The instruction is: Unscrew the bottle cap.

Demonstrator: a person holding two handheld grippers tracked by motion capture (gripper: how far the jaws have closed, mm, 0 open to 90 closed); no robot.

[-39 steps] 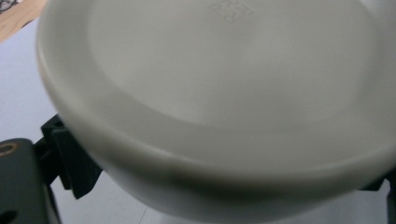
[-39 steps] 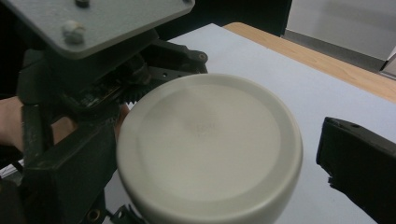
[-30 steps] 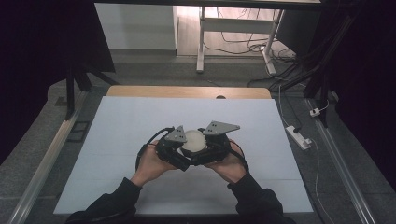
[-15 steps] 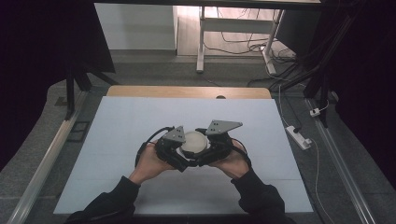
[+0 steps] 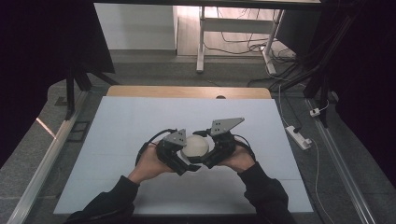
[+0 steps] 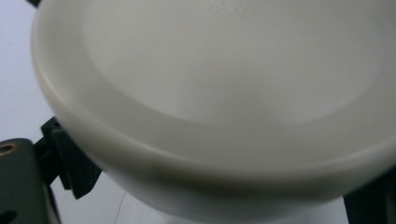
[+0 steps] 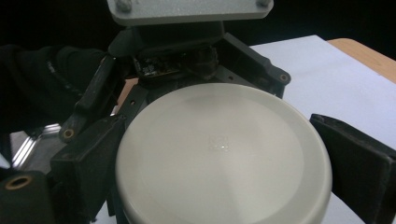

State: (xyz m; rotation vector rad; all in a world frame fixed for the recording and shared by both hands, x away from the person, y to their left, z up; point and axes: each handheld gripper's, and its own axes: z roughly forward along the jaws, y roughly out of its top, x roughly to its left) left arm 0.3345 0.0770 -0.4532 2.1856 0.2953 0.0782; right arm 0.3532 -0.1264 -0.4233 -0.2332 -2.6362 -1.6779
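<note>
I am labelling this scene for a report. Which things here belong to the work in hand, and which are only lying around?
In the work:
white round container
left gripper
right gripper
white table

Lying about:
power strip on the floor
metal stand behind the table
floor cables

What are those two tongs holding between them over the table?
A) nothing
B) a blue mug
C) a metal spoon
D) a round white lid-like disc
D: a round white disc sits between the left tongs and the right tongs, black jaws flanking its rim.
</note>
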